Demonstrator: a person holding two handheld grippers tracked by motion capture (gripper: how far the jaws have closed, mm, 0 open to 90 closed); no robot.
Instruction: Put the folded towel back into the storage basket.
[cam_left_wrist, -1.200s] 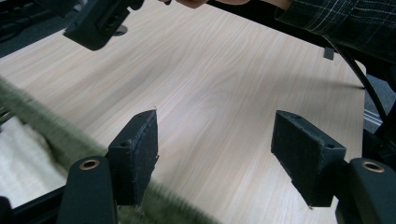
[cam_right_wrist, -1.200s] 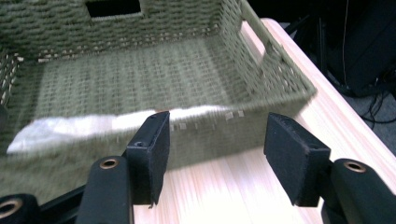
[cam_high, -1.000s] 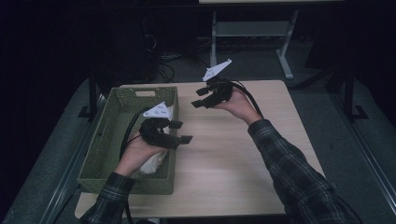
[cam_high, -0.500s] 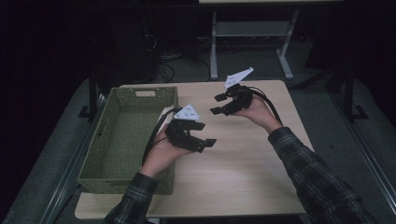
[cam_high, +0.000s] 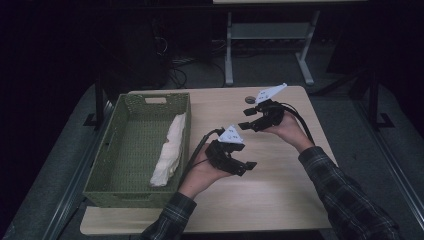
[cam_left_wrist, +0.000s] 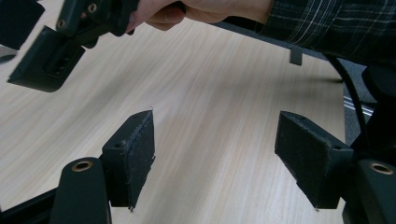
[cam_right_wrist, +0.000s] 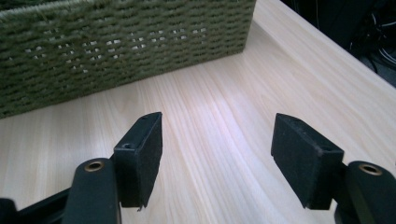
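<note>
A person seated at a light wooden table (cam_high: 280, 200) holds a two-jaw gripper in each hand, seen from a camera above. The left gripper (cam_high: 245, 167) hovers over the middle of the tabletop, its jaws pointing toward the person's right, with a grey three-cornered plate on top. In the left gripper view its two black padded jaws stand wide apart with only bare wood grain between them; nothing is held. Beyond them in that view the right gripper (cam_high: 246, 120) shows, carried by a hand that comes out of a plaid sleeve (cam_left_wrist: 327, 25). In the high view the right gripper sits farther from the person and to the right of the left one, well apart from it, with its jaws pointing left toward the basket. The right gripper's jaws have just been opening and now stand wide with nothing between them; the right gripper view shows bare table in the gap and the woven wall of the basket ahead. To the left of the left gripper stands a green woven basket (cam_high: 105, 165), rectangular, its long axis running away from the person. Inside it, along the wall nearest the left gripper, lies a white rolled cloth (cam_high: 169, 150). The cloth lies lengthwise, parallel to the basket's long sides, one end pointing toward the person and the other away. Neither gripper touches the cloth or the basket.
</note>
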